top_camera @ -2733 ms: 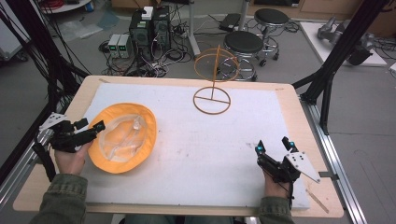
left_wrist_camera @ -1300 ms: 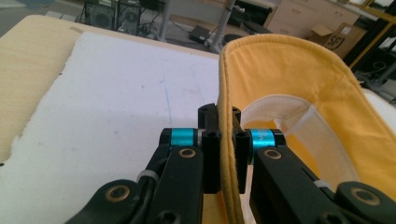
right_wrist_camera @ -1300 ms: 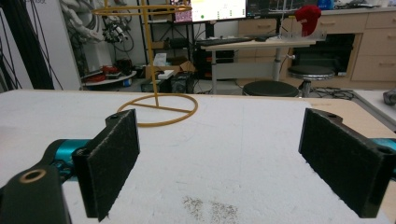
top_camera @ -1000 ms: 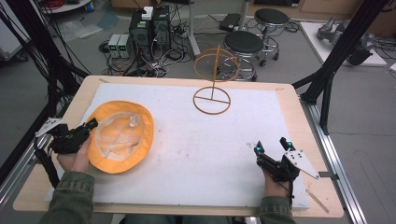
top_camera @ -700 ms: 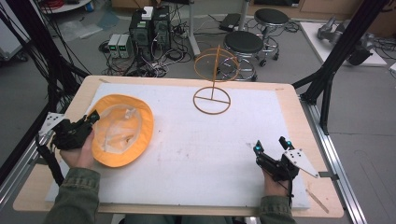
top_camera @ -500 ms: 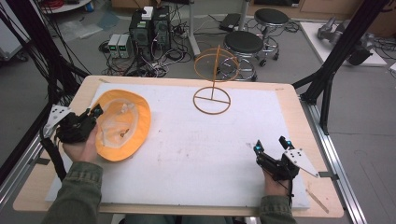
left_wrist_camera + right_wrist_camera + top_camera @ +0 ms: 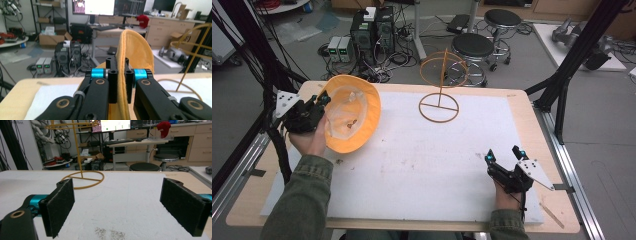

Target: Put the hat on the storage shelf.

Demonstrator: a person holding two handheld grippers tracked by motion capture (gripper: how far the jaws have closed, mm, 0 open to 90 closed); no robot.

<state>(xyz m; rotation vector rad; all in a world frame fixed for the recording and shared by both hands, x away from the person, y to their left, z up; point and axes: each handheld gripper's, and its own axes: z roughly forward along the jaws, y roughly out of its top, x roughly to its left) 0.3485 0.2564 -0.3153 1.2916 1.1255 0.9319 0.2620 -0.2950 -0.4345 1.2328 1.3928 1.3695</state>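
The left gripper (image 7: 321, 100) pinches the brim of the orange hat (image 7: 349, 120), tilted on edge at nine o'clock; the right gripper (image 7: 503, 154), jaws spread, rests at five o'clock on the counter (image 7: 412, 165).

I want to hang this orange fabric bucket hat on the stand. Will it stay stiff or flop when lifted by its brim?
The orange fabric bucket hat probably holds its shape: pinched by the left gripper, the brim stands upright. It looks light, though soft.

The left gripper (image 7: 319, 100) has lifted the orange hat (image 7: 349, 120) off the table, tilting it up.
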